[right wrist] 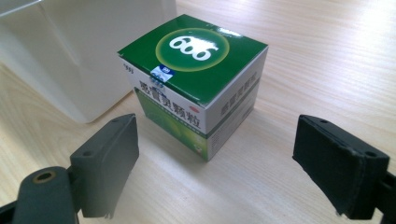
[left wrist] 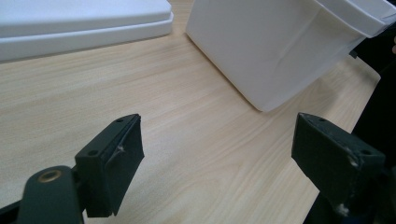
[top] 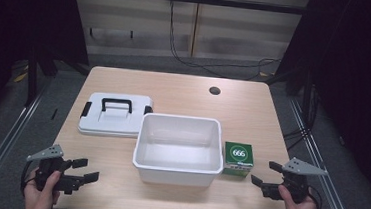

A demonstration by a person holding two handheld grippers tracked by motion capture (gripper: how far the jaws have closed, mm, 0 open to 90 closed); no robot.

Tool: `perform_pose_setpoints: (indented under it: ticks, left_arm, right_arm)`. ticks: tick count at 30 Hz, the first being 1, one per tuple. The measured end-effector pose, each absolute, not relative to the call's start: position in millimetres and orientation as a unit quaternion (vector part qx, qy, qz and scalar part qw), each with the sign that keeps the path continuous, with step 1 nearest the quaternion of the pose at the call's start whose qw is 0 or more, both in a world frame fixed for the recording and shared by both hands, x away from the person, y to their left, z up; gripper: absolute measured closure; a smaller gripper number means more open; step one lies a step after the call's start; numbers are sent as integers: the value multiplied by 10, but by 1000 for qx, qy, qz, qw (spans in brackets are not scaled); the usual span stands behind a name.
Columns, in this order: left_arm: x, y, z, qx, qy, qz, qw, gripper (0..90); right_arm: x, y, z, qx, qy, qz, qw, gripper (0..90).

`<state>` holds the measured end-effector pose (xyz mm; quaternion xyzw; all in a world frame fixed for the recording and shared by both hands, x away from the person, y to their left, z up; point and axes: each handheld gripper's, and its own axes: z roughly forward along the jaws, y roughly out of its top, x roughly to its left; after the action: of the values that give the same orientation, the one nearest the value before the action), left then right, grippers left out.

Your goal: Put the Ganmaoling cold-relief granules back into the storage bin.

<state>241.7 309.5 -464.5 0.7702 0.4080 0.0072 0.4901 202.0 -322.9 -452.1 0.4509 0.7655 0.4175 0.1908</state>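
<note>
Resting on the pale wooden surface (top: 184, 92) beside the white plastic tub (top: 179, 149): green-and-white cardboard carton (right wrist: 198, 84), judging light, crushable, gripping opposite flat sides; both tools, left (top: 84, 171) and right (top: 264, 175), gaping empty.

A: Identify all legible markings.

B: One marked item: the green-and-white carton (right wrist: 194, 84). Its green top face carries white numerals "666" inside a lighter round emblem, readable in the high view (top: 239, 153) and, inverted, in the right gripper view.

A: Side faces?

B: The white front face bears a line of green Chinese characters, plus a small blue-and-white sticker at the top edge; its print is too small to read.
</note>
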Motion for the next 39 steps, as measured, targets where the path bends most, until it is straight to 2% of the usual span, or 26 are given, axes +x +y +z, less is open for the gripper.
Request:
perform_pose_setpoints:
  ticks: [9, 15, 21, 31, 39]
  left_arm:
    - [2418, 3100, -4650, 770, 409, 8, 490, 166]
    - [2416, 3101, -4644, 769, 410, 9, 490, 167]
    - [2411, 3098, -4638, 772, 404, 9, 490, 167]
    - [2412, 3092, -4642, 772, 406, 9, 489, 166]
    - [2410, 3100, -4646, 770, 409, 11, 489, 166]
  right_arm:
    - [2059, -3202, -4540, 442, 781, 413, 160, 139]
    - [2070, -3237, -4523, 448, 781, 420, 117, 160]
    - [2069, -3220, -4435, 436, 793, 406, 128, 141]
    - [2172, -3221, -4295, 397, 822, 393, 110, 138]
    - [2238, -3169, -4219, 371, 833, 392, 124, 135]
